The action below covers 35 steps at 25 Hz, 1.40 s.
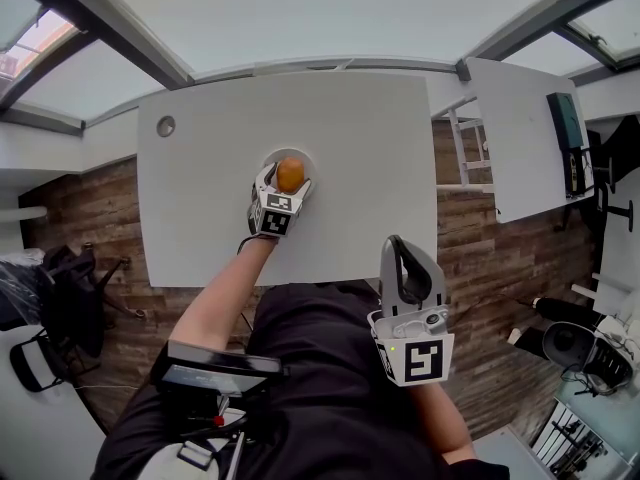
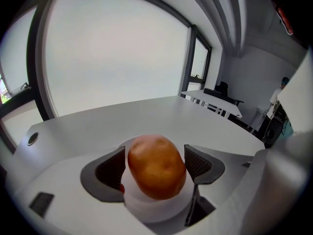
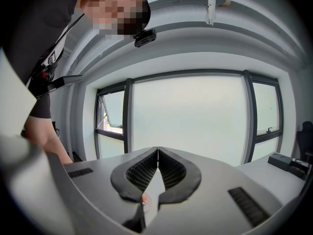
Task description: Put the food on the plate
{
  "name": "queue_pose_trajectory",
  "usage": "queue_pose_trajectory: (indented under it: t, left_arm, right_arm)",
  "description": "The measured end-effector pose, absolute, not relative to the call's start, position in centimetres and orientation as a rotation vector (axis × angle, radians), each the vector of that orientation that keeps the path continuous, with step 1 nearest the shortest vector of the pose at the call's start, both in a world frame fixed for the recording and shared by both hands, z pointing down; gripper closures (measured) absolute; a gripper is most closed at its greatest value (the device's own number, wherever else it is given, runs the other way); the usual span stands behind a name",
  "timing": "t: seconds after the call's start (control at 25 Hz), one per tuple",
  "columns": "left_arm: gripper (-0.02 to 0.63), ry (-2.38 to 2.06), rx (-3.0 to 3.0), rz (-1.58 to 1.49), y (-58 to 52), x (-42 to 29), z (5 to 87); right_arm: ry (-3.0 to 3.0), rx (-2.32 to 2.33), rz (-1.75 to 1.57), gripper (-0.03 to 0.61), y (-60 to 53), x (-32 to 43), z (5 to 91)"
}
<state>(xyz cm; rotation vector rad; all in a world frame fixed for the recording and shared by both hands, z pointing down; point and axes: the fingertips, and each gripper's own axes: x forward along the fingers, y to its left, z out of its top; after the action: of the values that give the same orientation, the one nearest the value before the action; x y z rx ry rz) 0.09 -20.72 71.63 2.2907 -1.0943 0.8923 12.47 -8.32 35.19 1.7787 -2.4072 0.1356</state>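
A brown potato (image 1: 290, 173) stands on end between the jaws of my left gripper (image 1: 288, 178), just over a small white plate (image 1: 284, 154) near the middle of the white table (image 1: 350, 148). In the left gripper view the potato (image 2: 156, 166) fills the gap between the two dark pads (image 2: 110, 169), which press its sides, and the plate (image 2: 146, 210) lies right beneath it. My right gripper (image 1: 396, 243) is shut on nothing and held off the table near the person's body. In the right gripper view its jaws (image 3: 158, 151) meet with nothing between them.
A round cable hole (image 1: 166, 126) sits at the table's far left corner. A second white table (image 1: 520, 138) stands to the right across a gap of wooden floor (image 1: 470, 228). A dark chair with bags (image 1: 70, 278) stands at the left.
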Motion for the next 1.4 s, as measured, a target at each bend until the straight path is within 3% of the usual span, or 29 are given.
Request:
queue_pose_trajectory:
  t: [0.64,1.4]
  left_arm:
    - [0.247,-1.129,2.328,0.803,-20.5,-1.1,70.5]
    - [0.247,-1.383,2.358,0.61,-18.2,-4.2,62.4]
  right_arm:
    - [-2.442,1.75,0.121,0.571,-8.2,11.8,35.1]
    - [-2.556,1.686,0.096,0.571,-6.5,8.6,34.0]
